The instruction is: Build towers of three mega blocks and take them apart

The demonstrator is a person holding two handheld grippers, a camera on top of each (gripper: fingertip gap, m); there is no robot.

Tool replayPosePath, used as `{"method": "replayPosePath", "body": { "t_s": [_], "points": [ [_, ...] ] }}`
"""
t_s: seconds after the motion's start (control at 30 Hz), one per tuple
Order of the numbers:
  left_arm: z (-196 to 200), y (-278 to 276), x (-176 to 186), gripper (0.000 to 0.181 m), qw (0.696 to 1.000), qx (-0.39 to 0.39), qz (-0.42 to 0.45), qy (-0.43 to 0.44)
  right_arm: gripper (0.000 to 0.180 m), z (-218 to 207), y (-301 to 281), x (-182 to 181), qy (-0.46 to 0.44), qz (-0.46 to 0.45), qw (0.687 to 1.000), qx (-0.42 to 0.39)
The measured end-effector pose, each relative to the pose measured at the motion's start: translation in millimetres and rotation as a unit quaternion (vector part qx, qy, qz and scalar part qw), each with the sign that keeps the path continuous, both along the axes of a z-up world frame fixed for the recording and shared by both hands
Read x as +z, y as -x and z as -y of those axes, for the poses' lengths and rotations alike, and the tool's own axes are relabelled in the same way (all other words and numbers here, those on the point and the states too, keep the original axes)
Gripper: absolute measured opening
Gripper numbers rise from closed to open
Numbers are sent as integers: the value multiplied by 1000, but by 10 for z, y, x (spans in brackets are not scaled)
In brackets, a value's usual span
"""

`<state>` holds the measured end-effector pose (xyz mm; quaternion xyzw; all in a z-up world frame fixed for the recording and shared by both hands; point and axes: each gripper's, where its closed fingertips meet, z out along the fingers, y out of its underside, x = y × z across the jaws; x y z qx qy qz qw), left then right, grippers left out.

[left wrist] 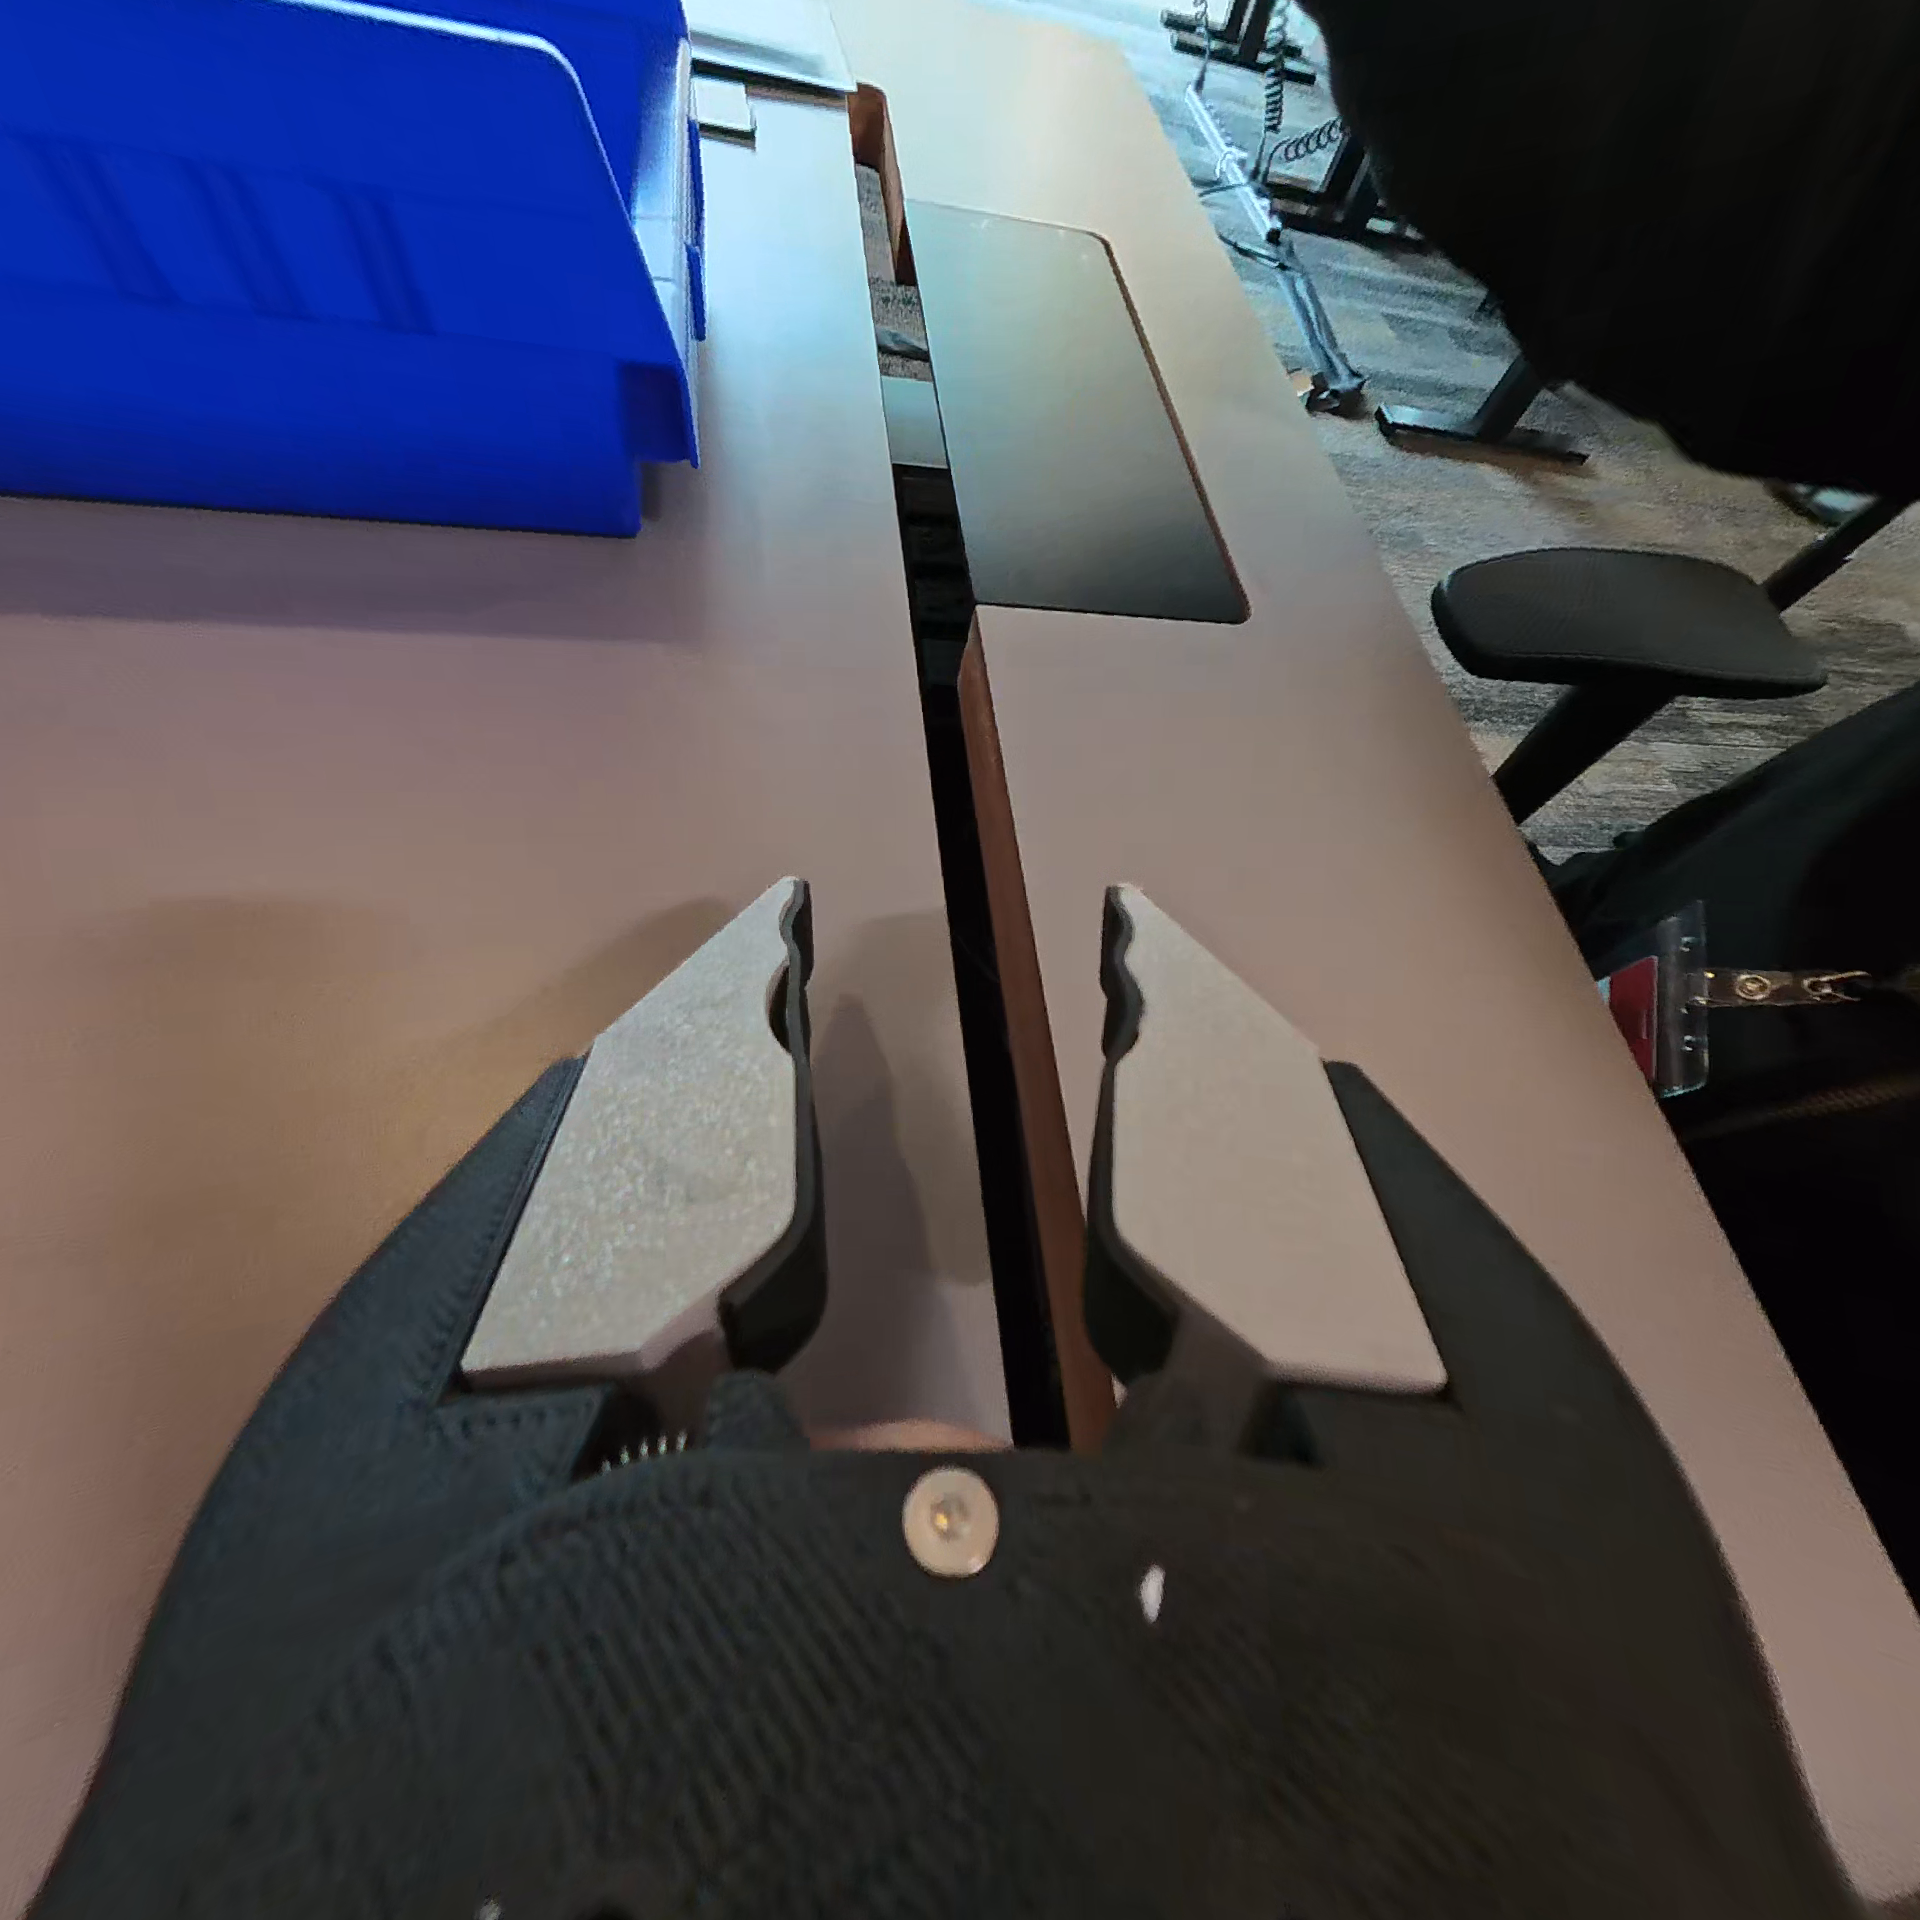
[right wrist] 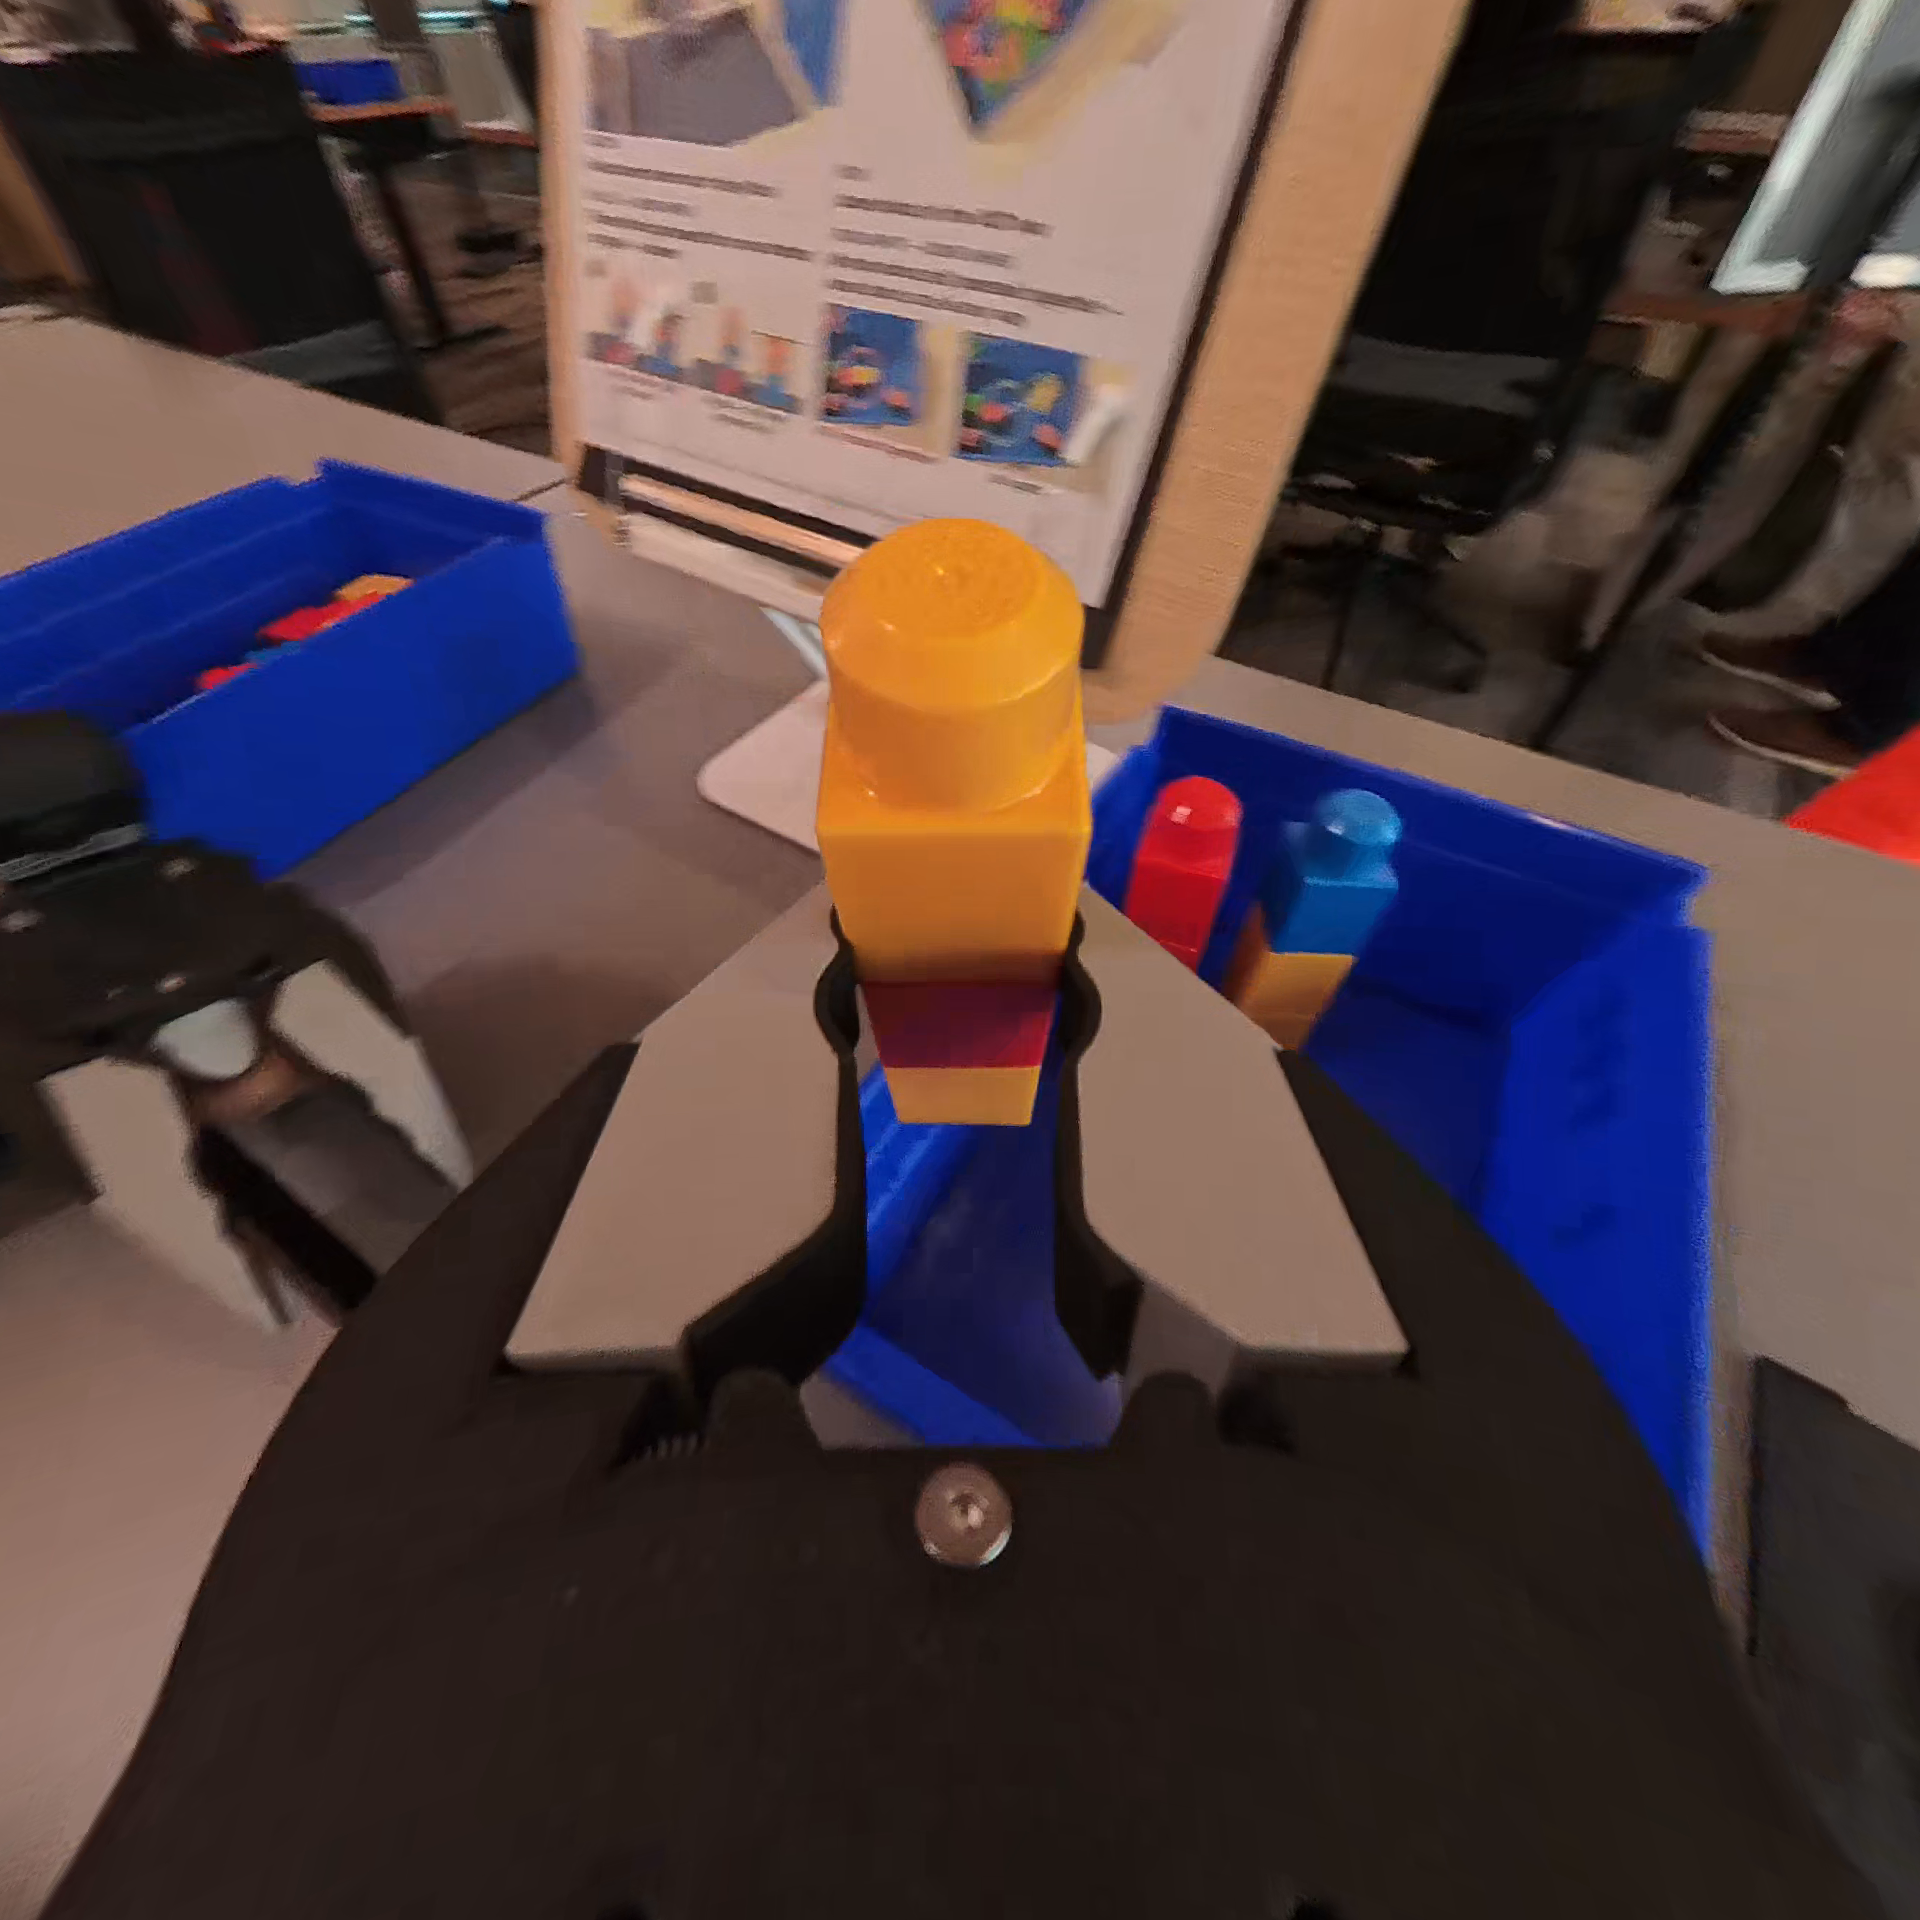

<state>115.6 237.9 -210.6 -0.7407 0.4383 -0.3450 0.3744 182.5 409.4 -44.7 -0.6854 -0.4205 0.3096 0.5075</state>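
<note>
A: What is on the left?
B: A blue bin (right wrist: pixel 343 665) with loose blocks (right wrist: pixel 301 623) on the tabletop (right wrist: pixel 540 883). The left tool (left wrist: pixel 956 935) is wide apart with nothing in it

A: And the right?
B: The right tool (right wrist: pixel 956 977) squeezes a tower (right wrist: pixel 956 831), orange on top, red, then yellow. Under it is another blue bin (right wrist: pixel 1558 1039) with a red-topped tower (right wrist: pixel 1184 862) and a blue-topped tower (right wrist: pixel 1330 883) standing close together
</note>
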Motion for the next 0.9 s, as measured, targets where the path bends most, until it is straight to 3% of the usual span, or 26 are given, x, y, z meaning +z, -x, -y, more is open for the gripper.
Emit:
{"method": "replayPosePath", "body": {
  "t_s": [0.3, 0.5, 0.63, 0.73, 0.9],
  "points": [
    [-8, -7, -36, 54, 1000, 1, -9, 8, 34, -948, 188, -688, 66, 47, 991, -104],
    [-14, 3, -11, 53, 1000, 2, 2, 13, 34, -1204, 243, -1112, 85, 75, 987, -117],
    [-13, 1, -13, 53, 1000, 1, 2, 14, 37, -1174, 312, -1394, 122, 100, 984, -84],
    [-16, 2, -14, 53, 1000, 2, 2, 15, 38, -1140, 310, -1390, 122, 81, 986, -76],
    [-15, -1, -22, 54, 1000, 2, -1, 14, 54, -1067, 278, -1222, 105, 62, 990, -68]
  ]
}}
